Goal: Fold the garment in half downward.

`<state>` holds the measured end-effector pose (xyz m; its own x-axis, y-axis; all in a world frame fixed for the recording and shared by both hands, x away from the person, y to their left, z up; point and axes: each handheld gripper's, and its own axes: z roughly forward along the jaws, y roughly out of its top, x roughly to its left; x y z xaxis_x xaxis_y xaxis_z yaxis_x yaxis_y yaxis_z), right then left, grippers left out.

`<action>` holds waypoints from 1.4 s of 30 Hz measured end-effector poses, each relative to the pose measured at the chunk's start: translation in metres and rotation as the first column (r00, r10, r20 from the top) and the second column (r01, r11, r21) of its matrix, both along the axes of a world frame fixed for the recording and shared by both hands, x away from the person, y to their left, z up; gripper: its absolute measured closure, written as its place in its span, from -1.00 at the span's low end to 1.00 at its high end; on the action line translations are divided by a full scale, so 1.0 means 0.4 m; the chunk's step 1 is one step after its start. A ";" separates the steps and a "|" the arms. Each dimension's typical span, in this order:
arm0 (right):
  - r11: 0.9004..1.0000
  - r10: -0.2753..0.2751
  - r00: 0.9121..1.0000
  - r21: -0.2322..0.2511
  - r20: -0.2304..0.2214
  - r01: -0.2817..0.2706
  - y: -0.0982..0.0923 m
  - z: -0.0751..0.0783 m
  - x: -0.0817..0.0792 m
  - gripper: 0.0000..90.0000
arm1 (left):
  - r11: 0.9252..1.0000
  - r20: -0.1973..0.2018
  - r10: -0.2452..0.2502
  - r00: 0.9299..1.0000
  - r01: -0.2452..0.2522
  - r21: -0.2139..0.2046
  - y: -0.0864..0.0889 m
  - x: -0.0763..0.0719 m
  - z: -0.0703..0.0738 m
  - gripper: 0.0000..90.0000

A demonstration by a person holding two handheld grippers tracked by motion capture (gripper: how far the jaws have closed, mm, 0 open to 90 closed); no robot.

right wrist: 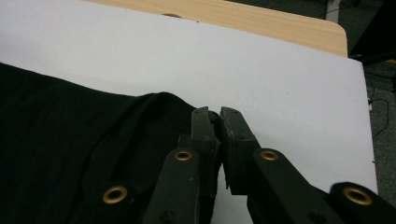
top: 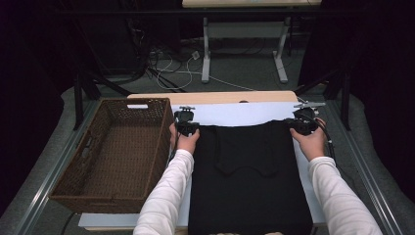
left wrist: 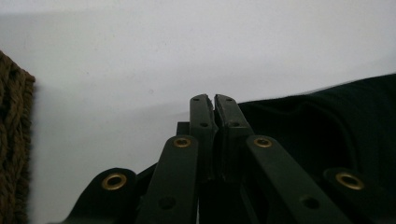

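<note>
A black garment (top: 249, 181) lies flat on the white table cover (top: 235, 113), folded, with its far edge toward the back. My left gripper (top: 186, 121) sits at the garment's far left corner and my right gripper (top: 303, 122) at its far right corner. In the left gripper view my left gripper (left wrist: 214, 100) has its jaws together, and the black cloth (left wrist: 327, 130) runs up to the right jaw. In the right gripper view my right gripper (right wrist: 214, 114) is also closed, with the cloth's (right wrist: 70, 140) raised corner pinched at its tips.
A brown wicker basket (top: 105, 199) stands left of the garment, close to my left hand; its edge (left wrist: 14, 140) appears in the left gripper view. The bare wooden table edge (top: 210, 96) runs along the back. Cables and a table frame are on the floor beyond.
</note>
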<state>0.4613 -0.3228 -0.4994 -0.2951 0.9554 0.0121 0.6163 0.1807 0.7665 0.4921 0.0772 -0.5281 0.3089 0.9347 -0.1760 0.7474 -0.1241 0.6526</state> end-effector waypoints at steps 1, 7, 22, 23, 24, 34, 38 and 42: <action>1.000 -0.006 1.000 0.002 -0.003 0.006 0.001 -0.003 0.000 0.87 | 1.000 -0.004 0.003 1.000 -0.003 -0.004 0.000 0.000 -0.002 0.93; 1.000 -0.015 1.000 0.008 -0.022 0.015 -0.005 -0.020 -0.002 0.81 | 1.000 0.000 0.015 1.000 -0.015 -0.004 -0.003 -0.005 -0.003 0.84; 0.996 0.040 0.999 0.085 0.026 -0.042 0.034 0.015 -0.067 0.05 | 0.999 0.016 -0.025 1.000 0.025 -0.044 -0.026 -0.053 0.027 0.04; 0.996 0.044 0.998 0.080 0.035 -0.047 0.038 0.017 -0.073 0.00 | 0.998 0.014 -0.036 0.999 0.037 -0.050 -0.028 -0.058 0.030 0.02; 0.996 0.043 0.998 0.078 0.041 -0.046 0.043 0.020 -0.079 -0.03 | 0.997 0.015 -0.043 0.999 0.043 -0.056 -0.030 -0.064 0.034 -0.02; 0.991 0.061 0.995 0.117 0.076 -0.070 0.082 0.043 -0.148 -0.29 | 0.978 0.067 -0.147 0.987 0.155 -0.140 -0.045 -0.125 0.072 -0.08; 0.986 0.080 0.995 0.142 0.053 -0.087 0.094 0.044 -0.174 -0.36 | 0.970 0.083 -0.177 0.981 0.188 -0.152 -0.051 -0.149 0.081 -0.22; 0.985 0.093 0.993 0.139 0.069 -0.102 0.109 0.046 -0.199 -0.48 | 0.964 0.110 -0.212 0.971 0.226 -0.138 -0.054 -0.175 0.089 -0.38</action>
<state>0.3815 -0.2794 -0.4811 -0.3913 0.9118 0.1247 0.5518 0.1240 0.8247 0.4219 0.0555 -0.4923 0.5246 0.8079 -0.2683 0.6476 -0.1742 0.7418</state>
